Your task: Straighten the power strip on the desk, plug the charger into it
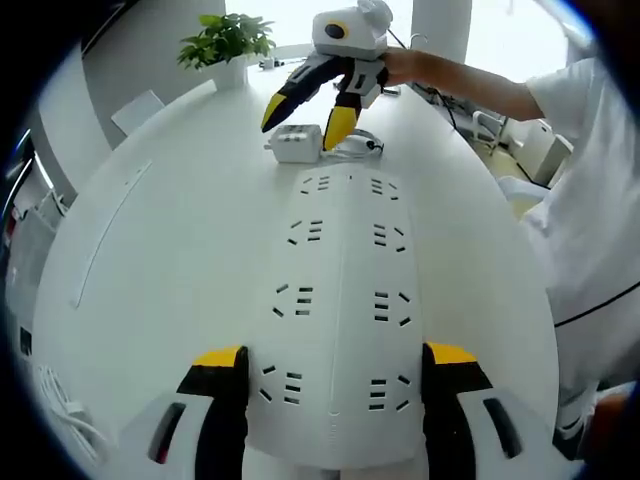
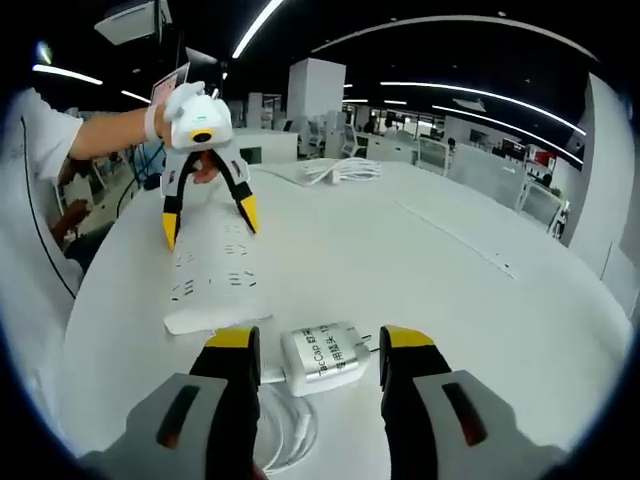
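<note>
The power strip (image 1: 340,310) lay nearest, its near end between the left gripper (image 1: 335,375)'s wide-spread jaws, which straddled it without visibly squeezing; from there it ran straight ahead across the white desk (image 1: 160,260). Just past its far end sat the charger (image 1: 297,142), with the right gripper (image 1: 300,120) hovering over it. In the right gripper view, the charger (image 2: 325,357) lay between that gripper (image 2: 318,352)'s parted jaws, not yet grasped, its coiled cable (image 2: 285,425) below. Straightening looked underway or nearly done; picking up and plugging remained.
</note>
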